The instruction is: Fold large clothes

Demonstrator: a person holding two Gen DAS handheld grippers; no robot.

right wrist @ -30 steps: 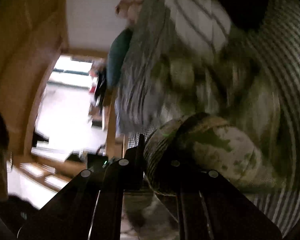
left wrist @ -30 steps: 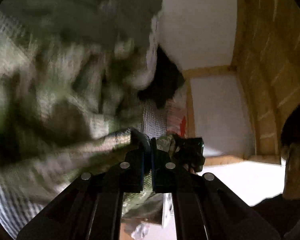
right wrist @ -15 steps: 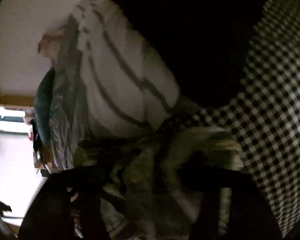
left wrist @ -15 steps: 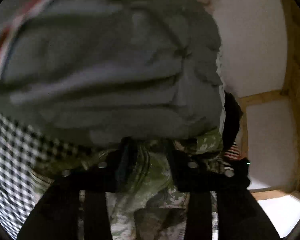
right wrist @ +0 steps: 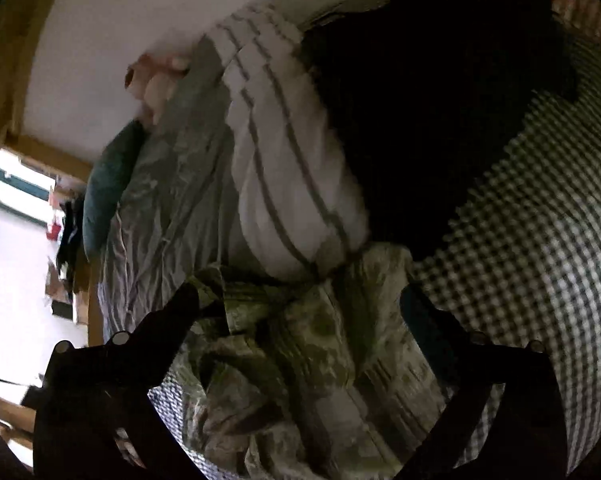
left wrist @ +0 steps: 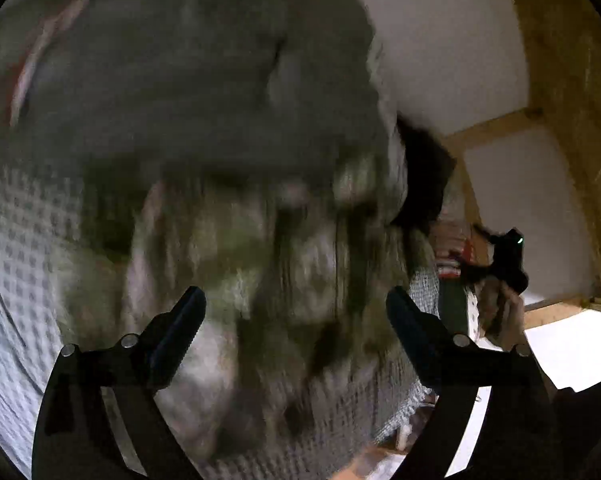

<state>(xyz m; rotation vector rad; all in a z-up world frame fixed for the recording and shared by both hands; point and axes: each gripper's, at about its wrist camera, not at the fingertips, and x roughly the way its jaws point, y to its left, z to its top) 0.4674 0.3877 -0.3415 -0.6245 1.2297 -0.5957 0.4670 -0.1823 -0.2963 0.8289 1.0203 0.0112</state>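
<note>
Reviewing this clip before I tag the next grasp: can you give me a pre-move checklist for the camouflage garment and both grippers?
1. Left gripper open, nothing pinched: ok.
2. Right gripper open, nothing pinched: ok.
3. Camouflage garment resting on the checked bedcover: ok.
4. Garment lying flat for a fold: not ok, it is bunched and creased.
5. A clear hem or corner to grasp: cannot tell; the left wrist view is motion-blurred.
6. Garment clear of the striped white cloth and black garment: not ok, its far edge meets them.

camouflage garment (left wrist: 284, 280) blurred, pattern unclear
</note>
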